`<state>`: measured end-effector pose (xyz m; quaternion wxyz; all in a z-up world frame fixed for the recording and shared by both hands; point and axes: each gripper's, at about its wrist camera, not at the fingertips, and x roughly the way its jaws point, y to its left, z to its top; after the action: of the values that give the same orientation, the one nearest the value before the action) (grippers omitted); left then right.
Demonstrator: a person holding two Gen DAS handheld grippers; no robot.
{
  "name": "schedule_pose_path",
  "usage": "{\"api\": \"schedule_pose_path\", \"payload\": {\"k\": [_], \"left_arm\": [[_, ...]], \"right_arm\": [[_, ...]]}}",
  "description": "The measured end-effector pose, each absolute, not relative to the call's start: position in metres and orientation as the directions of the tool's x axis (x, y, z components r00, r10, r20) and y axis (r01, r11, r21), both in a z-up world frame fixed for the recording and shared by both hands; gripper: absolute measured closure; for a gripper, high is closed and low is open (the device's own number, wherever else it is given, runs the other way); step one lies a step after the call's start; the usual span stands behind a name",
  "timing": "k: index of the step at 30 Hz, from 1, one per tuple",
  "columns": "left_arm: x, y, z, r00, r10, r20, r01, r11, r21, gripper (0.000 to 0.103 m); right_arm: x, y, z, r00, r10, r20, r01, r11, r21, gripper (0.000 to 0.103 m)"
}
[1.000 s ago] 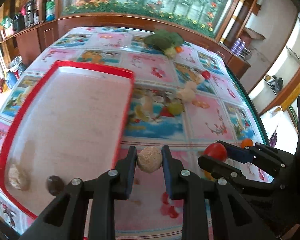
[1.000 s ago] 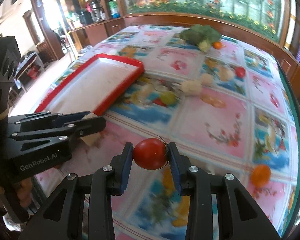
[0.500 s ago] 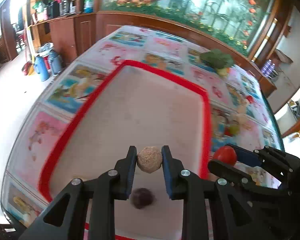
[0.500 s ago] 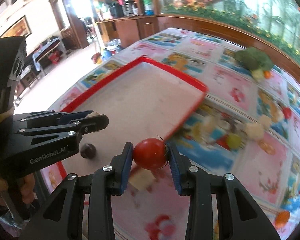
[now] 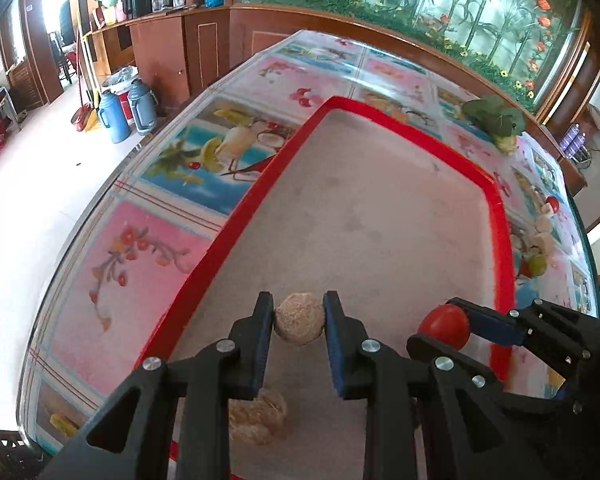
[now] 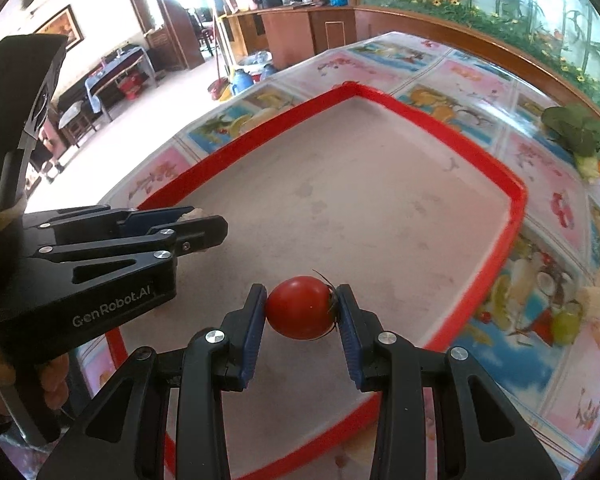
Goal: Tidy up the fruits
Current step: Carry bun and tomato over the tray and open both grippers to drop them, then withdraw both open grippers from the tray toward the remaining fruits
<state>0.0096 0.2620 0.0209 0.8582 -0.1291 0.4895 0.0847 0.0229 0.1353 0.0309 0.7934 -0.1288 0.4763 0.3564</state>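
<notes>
left gripper [image 5: 299, 320] clamped on beige ball fruit [image 5: 299, 319], right gripper [image 6: 301, 309] clamped on tomato [image 6: 300, 307], both over red tray [image 5: 500, 216], 2nd beige fruit [image 5: 256, 420] on tray under left fingers, grippers side by side

The left gripper [image 5: 299, 320], at the bottom centre of the left wrist view, is a matte black plastic tool with two long fingers, each built as an open triangular frame and pinned with round silver screws. Ribbed dark-blue pads [image 5: 265, 344] line the inner faces of the fingers. In the right wrist view it fills the left edge, showing white "GenRobot.AI" lettering on its side, a tall black housing at the upper left, and a yellowish band wrapped round the handle. Fingers of a bare hand [image 6: 54, 380] grip the handle at the lower left. The right gripper [image 6: 301, 307] has the same black frames, silver screws and blue pads.
</notes>
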Motion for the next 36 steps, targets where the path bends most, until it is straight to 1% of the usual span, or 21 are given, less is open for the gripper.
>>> {"api": "schedule_pose_path", "payload": {"k": [10, 12, 14, 16, 17, 19, 25, 30, 36], "left_arm": [[0.012, 0.262, 0.017, 0.497, 0.030, -0.867, -0.283, 0.951, -0.129, 0.075], [0.012, 0.263, 0.017, 0.493, 0.032, -0.870, -0.288, 0.949, -0.128, 0.073], [0.011, 0.263, 0.017, 0.490, 0.033, -0.871, -0.293, 0.947, -0.128, 0.069], [0.010, 0.262, 0.018, 0.488, 0.045, -0.871, -0.301, 0.946, -0.120, 0.059], [0.009, 0.261, 0.018, 0.489, 0.051, -0.871, -0.304, 0.946, -0.115, 0.057], [0.007, 0.260, 0.020, 0.491, 0.064, -0.869, -0.312, 0.944, -0.107, 0.048], [0.001, 0.252, 0.027, 0.505, 0.088, -0.859, -0.327, 0.940, -0.096, 0.034], [-0.005, 0.240, 0.035, 0.519, 0.108, -0.848, -0.329, 0.941, -0.081, 0.028], [-0.010, 0.218, 0.043, 0.535, 0.106, -0.838, -0.311, 0.947, -0.078, 0.026]], "right_arm": [[0.026, 0.144, 0.023, 0.290, 0.425, -0.857, -0.690, 0.713, 0.120, 0.068], [0.026, 0.144, 0.022, 0.290, 0.417, -0.861, -0.689, 0.716, 0.115, 0.066], [0.027, 0.143, 0.022, 0.289, 0.417, -0.862, -0.684, 0.719, 0.119, 0.064], [0.026, 0.140, 0.023, 0.292, 0.418, -0.860, -0.679, 0.724, 0.122, 0.063], [0.026, 0.138, 0.024, 0.296, 0.417, -0.860, -0.675, 0.728, 0.120, 0.062], [0.025, 0.136, 0.026, 0.298, 0.415, -0.860, -0.673, 0.730, 0.120, 0.062], [0.018, 0.122, 0.035, 0.309, 0.415, -0.855, -0.666, 0.737, 0.117, 0.061], [0.008, 0.107, 0.044, 0.322, 0.421, -0.848, -0.665, 0.738, 0.114, 0.060], [-0.004, 0.085, 0.053, 0.339, 0.425, -0.839, -0.659, 0.744, 0.111, 0.057]]}}
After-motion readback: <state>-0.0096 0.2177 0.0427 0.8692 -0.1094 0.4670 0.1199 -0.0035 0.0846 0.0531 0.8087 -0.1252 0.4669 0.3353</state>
